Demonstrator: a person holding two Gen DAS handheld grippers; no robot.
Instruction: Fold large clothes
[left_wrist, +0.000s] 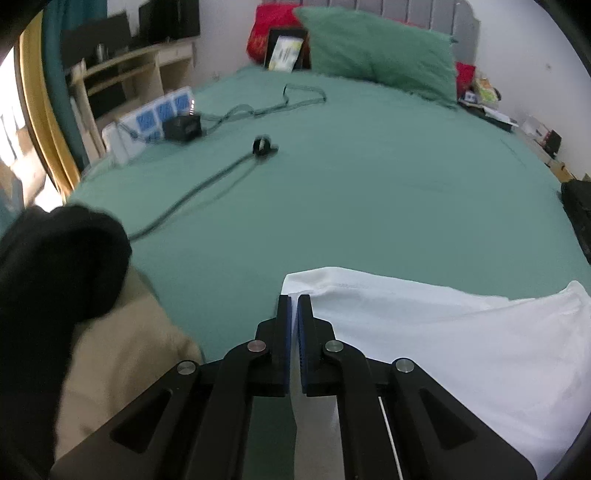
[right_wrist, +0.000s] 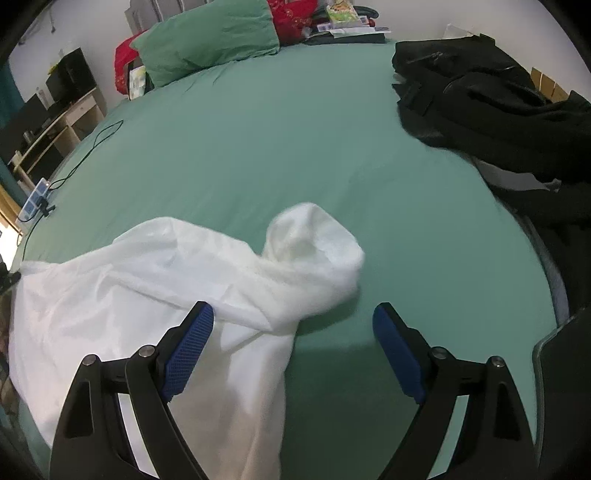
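The fold had barely begun: the left gripper (left_wrist: 294, 301) pinched the white shirt's (right_wrist: 147, 280) edge, the right gripper (right_wrist: 293, 317) was spread wide, and the shirt lay rumpled on the bed (right_wrist: 277, 147).

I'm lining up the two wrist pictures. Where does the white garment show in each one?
Left wrist view: the white garment fills the lower right, its near corner pinched between the shut fingers of the left hand-held gripper.
Right wrist view: the white garment spreads across the lower left to centre, lying between the open fingers of the right hand-held gripper.
Shared landmark: the green pillow at the bed's head.
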